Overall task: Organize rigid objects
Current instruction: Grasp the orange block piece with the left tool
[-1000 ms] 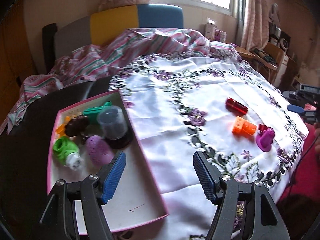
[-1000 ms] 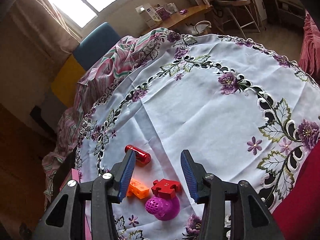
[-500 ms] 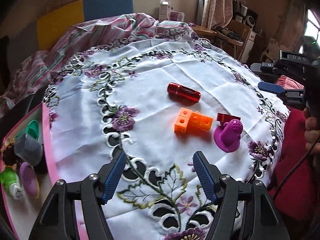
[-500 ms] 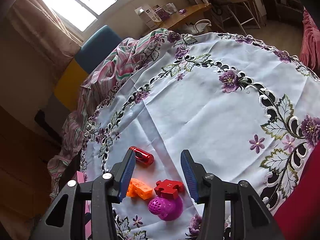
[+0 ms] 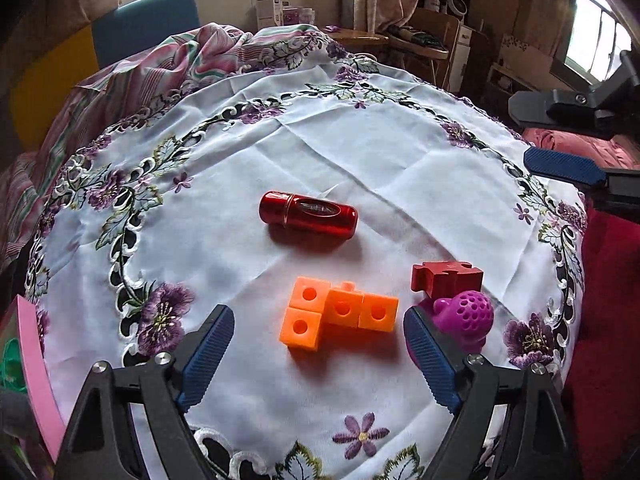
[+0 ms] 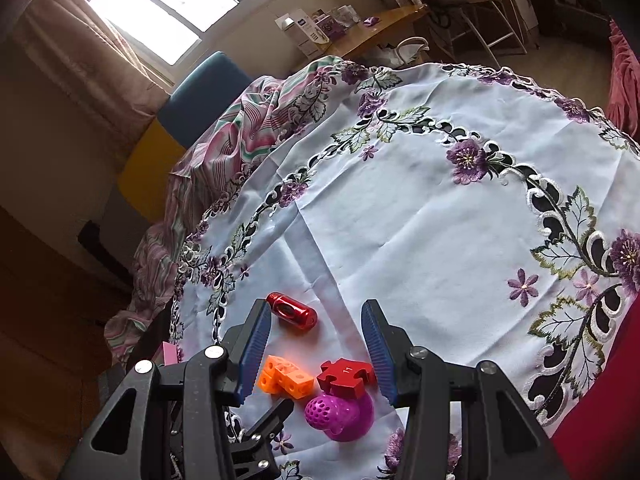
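Observation:
An orange block cluster [image 5: 340,314] lies on the white embroidered cloth, between the tips of my open left gripper [image 5: 316,356]. Beyond it lies a red metal capsule [image 5: 308,214]. To its right sit a red puzzle piece [image 5: 446,278] and a purple perforated toy [image 5: 466,320]. My right gripper [image 6: 316,350] is open and empty, hovering above the same group: the orange cluster [image 6: 285,378], the puzzle piece [image 6: 346,376], the purple toy [image 6: 340,412] and the capsule [image 6: 292,312]. The right gripper's blue pad also shows at the right edge of the left wrist view [image 5: 560,166].
The pink box's rim [image 5: 36,376] stands at the far left, with green items inside. A striped cloth [image 5: 160,64] is bunched at the table's far side. A red fabric [image 5: 608,320] hangs off the right edge. Chairs and shelves stand behind.
My left gripper has swung right from over the pink box to the orange block cluster and come closer to it. The right gripper has barely shifted.

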A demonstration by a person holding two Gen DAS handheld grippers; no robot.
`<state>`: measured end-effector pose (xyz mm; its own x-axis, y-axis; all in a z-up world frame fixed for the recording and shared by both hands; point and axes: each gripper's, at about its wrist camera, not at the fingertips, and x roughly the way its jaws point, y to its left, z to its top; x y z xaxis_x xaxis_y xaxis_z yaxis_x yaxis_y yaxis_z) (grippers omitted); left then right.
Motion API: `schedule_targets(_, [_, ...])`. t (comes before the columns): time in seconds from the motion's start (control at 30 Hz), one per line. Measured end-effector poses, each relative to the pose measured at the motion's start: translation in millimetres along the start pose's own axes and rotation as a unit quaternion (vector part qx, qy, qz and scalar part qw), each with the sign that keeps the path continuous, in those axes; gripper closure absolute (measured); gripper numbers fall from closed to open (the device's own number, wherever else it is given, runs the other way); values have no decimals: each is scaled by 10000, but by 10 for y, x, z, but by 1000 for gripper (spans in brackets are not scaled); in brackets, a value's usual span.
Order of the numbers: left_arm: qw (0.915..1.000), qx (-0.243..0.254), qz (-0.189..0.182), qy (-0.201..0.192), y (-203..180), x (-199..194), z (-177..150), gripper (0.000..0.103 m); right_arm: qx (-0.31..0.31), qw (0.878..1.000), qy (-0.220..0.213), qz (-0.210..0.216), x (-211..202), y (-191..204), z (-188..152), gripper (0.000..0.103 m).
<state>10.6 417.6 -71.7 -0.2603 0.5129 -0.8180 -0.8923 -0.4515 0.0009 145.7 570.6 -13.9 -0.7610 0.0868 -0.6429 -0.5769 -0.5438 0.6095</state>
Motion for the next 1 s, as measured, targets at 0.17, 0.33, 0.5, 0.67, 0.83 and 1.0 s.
schedule_targets(0.17, [9997, -41, -164, 191, 24, 209, 23, 38, 24, 10000, -4, 34, -1, -7, 0, 55])
schedule_targets(0.33, [9993, -184, -276, 182, 65, 161, -66, 44, 4, 10000, 50, -16, 18, 5, 0, 55])
schedule_targets(0.5, [9983, -516, -248, 62, 192, -92, -251, 44, -145, 9992, 341, -160, 115, 51, -9, 55])
schedule_targets(0.67, [9966, -808, -162, -93, 313, -390, -447, 44, -488, 9936, 953, -353, 326, 139, -65, 55])
schedule_targets(0.83, [9957, -869, -82, -319, 355, -693, -609, 44, -701, 9866, 1354, -578, 459, 186, -124, 55])
schedule_targets(1.0, [9944, -941, -60, -477, 403, -928, -738, 44, -755, 9805, 1710, -602, 548, 189, -169, 55])
